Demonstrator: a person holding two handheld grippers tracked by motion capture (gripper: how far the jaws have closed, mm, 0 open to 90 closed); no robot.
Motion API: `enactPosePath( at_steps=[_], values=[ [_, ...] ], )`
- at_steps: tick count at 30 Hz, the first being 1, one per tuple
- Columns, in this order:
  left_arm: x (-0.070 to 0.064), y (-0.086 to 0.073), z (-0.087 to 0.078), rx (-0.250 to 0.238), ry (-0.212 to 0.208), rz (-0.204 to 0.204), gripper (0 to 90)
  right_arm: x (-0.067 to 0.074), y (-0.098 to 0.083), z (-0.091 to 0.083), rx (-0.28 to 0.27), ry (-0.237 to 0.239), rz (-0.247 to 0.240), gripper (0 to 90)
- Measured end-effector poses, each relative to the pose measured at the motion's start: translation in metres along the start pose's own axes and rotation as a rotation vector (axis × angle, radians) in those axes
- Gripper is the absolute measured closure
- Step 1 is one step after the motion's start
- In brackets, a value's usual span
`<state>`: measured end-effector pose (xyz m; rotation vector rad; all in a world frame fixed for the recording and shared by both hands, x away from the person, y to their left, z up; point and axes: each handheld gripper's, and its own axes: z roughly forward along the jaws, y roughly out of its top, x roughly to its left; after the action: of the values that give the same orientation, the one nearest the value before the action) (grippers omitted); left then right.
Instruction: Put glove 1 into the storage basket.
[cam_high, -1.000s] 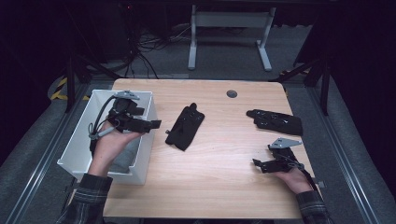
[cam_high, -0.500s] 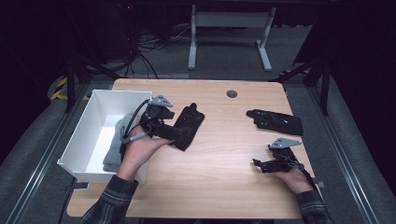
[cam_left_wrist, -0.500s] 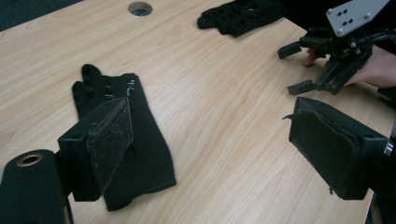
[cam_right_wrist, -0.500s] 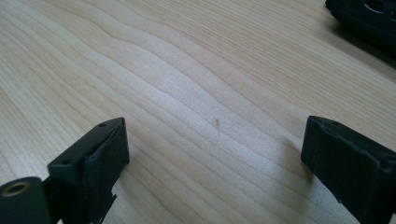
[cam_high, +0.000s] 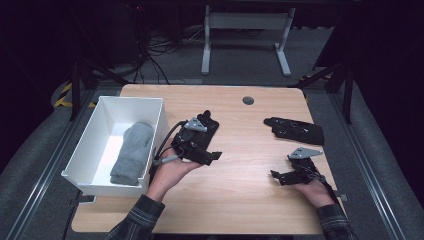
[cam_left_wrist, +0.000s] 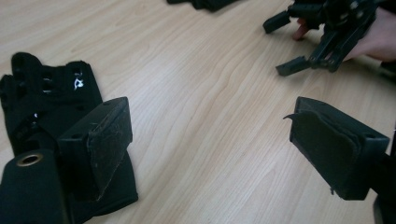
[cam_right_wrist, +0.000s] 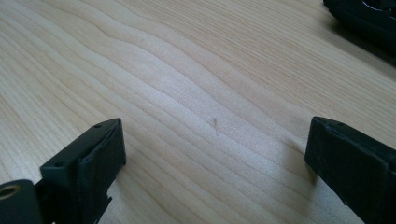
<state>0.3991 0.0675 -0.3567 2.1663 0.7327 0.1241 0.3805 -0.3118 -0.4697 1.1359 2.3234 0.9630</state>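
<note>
- At mid-table, we bring the left gripper (cam_high: 200, 150) to the near black glove (cam_left_wrist: 51, 112), its jaws spread and pinching nothing; one jaw hangs over the glove's cuff.
- We judge the step as an approach for pickup: a grey mitten (cam_high: 131, 152) already lies in the white bin (cam_high: 90, 145).
- Next, we must lower the jaws astride the flat fabric and close on an edge.
- Far right, a second black glove (cam_high: 295, 131) lies well apart, untouched.
- Our right gripper (cam_high: 287, 176) rests near the table's (cam_high: 240, 200) front edge, jaws spread and empty.
- Nothing blocks the path; the bin wall stands just beside the glove.
</note>
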Motion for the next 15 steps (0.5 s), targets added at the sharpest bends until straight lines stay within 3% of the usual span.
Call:
enactPosePath(
  at_steps=[9,15],
  values=[
    [-0.005,-0.028,0.032,0.053,0.006,0.03,8.7,0.0,0.0,0.0,0.004,-0.007,0.003,4.1],
    [-0.003,-0.05,0.048,0.092,0.021,0.025,7.9,0.0,0.0,0.0,0.004,-0.006,0.002,3.7]
  ],
)
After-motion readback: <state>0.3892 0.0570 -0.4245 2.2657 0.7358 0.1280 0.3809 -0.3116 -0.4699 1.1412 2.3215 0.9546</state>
